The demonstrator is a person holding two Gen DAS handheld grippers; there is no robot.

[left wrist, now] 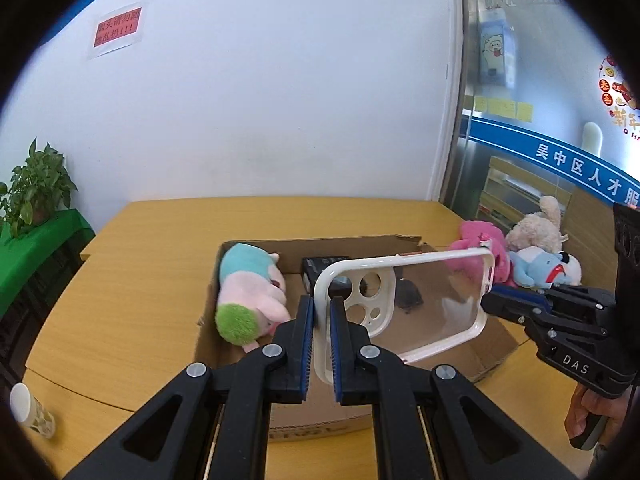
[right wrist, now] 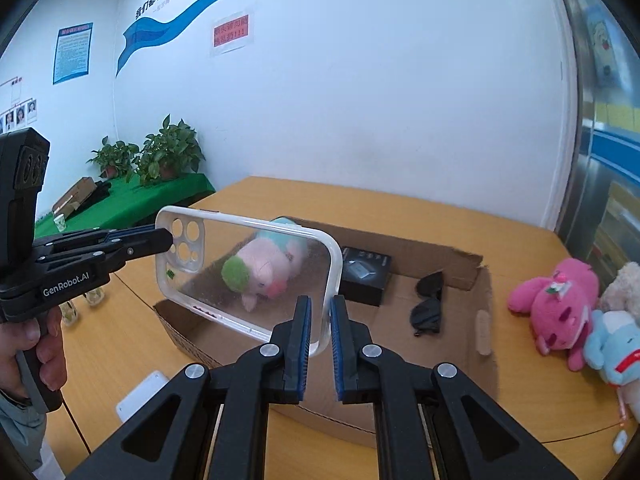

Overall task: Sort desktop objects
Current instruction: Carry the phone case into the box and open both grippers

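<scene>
Both grippers on phone case

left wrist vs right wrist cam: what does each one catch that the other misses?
Left wrist only: a paper cup lying on the table's near-left edge. Right wrist only: sunglasses in the cardboard box, and a white card on the table. Both: the clear phone case, gripped at opposite ends by the left hand-held gripper and right hand-held gripper; the pastel plush.

We hold both grippers level and facing each other. Our left gripper has its blue pads nearly closed, pinching a thin edge. Our right gripper is pinched the same way, each bare hand wrapped around a handle.
</scene>
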